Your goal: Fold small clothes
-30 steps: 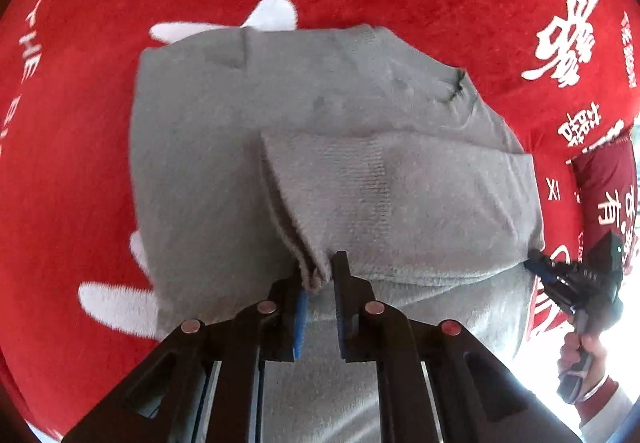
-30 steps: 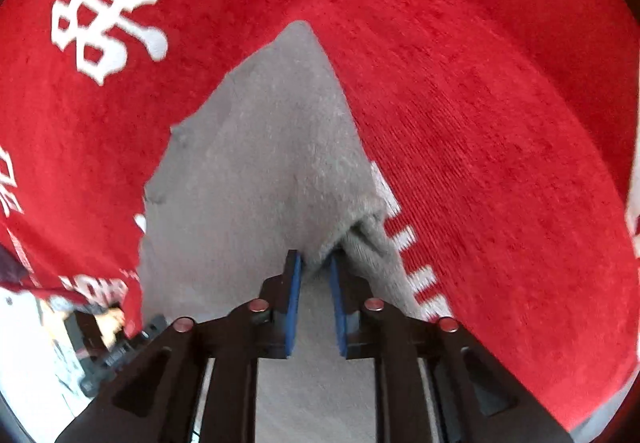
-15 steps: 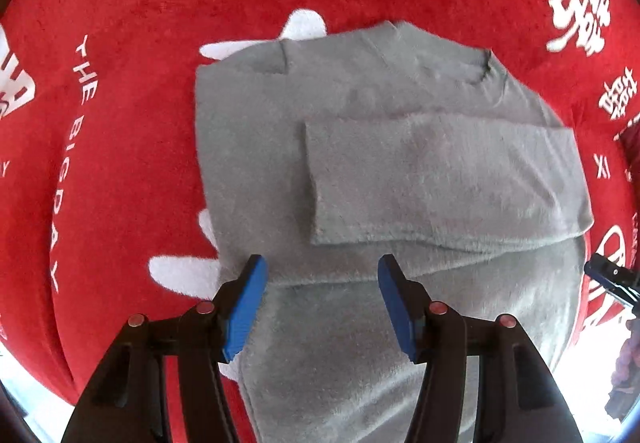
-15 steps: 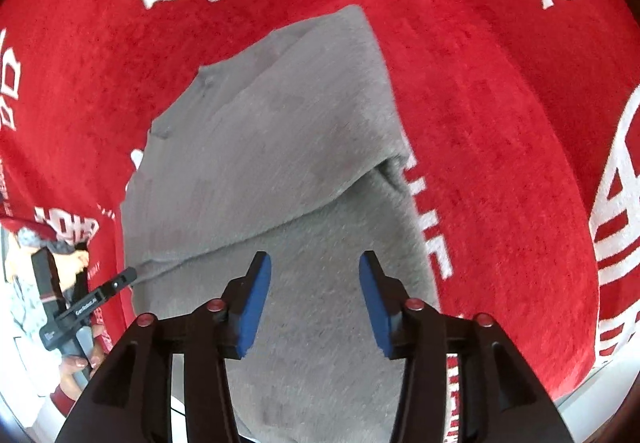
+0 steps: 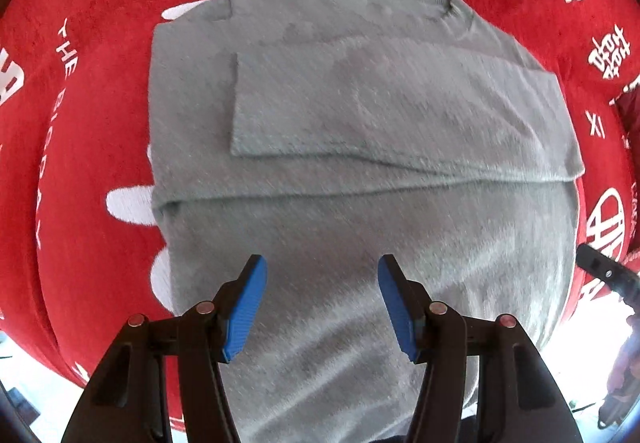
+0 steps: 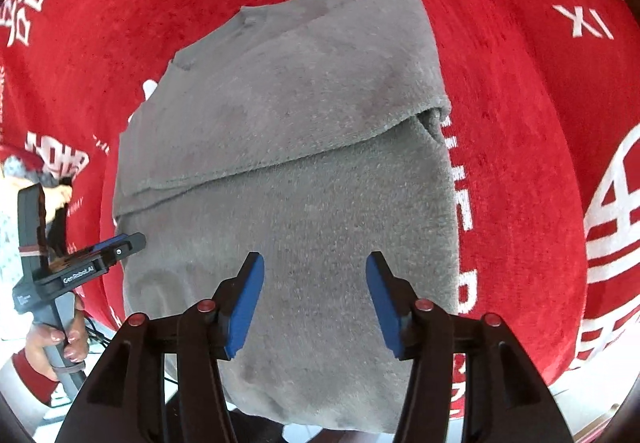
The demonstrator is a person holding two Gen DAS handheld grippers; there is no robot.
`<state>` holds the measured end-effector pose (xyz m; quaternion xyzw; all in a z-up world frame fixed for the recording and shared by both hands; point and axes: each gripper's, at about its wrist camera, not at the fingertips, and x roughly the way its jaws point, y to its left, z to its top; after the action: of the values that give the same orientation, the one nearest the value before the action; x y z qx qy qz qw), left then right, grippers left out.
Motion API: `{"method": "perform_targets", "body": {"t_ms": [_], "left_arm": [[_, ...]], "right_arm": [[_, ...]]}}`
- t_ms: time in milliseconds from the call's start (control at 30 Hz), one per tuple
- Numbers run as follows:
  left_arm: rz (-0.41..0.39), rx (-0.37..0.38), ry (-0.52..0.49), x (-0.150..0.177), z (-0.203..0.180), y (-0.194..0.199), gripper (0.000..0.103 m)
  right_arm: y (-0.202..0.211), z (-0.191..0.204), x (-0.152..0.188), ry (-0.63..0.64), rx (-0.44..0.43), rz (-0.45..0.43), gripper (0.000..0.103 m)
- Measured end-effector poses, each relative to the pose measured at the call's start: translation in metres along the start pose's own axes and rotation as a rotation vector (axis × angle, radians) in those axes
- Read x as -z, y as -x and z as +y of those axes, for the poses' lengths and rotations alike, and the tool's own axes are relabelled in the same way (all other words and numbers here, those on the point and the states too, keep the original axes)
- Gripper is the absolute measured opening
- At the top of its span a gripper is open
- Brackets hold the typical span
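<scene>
Left tool [image 5: 320, 307]: points straight down over the sweater [image 5: 360, 147]; blue pads [image 5: 244, 311] set wide apart, nothing between them, clear of the cloth.
Right tool [image 6: 316, 303]: tilted steeply down, jaws opening, nothing between them; pads [image 6: 244, 307] above the lower body of the sweater [image 6: 288, 171].
Left hand [image 6: 56, 339]: seen from the right wrist at 8 o'clock, fist round the grey handle, red cuff below; that tool's tip sits just beside the sweater's edge.
Sweater: grey knit, lying flat on the red cloth [image 5: 100, 43]; one sleeve [image 5: 400, 111] folded across the chest, cuff end toward 9 o'clock in the left view; collar [image 5: 452, 9] at 1 o'clock.
Fold edge: in the right view a doubled layer ends in a slanted line across the middle, with a rolled corner [image 6: 436, 115] at 2 o'clock.
Hem end: runs off the cloth's near edge at 6 o'clock in both views.
Open room: bare red cloth with white lettering all round, widest from 10 to 2 o'clock; pale floor beyond the edge at 5 and 7 o'clock.
</scene>
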<state>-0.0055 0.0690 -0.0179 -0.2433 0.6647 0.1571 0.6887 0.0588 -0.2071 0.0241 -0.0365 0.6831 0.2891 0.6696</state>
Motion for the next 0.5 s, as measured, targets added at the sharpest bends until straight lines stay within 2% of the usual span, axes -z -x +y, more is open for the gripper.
{"method": "perform_targets", "body": {"t_ms": [500], "left_arm": [[0.004, -0.033, 0.015, 0.012, -0.052, 0.011, 0.059]], "right_arm": [[0.009, -0.009, -0.003, 0.039, -0.024, 0.042, 0.058]]}}
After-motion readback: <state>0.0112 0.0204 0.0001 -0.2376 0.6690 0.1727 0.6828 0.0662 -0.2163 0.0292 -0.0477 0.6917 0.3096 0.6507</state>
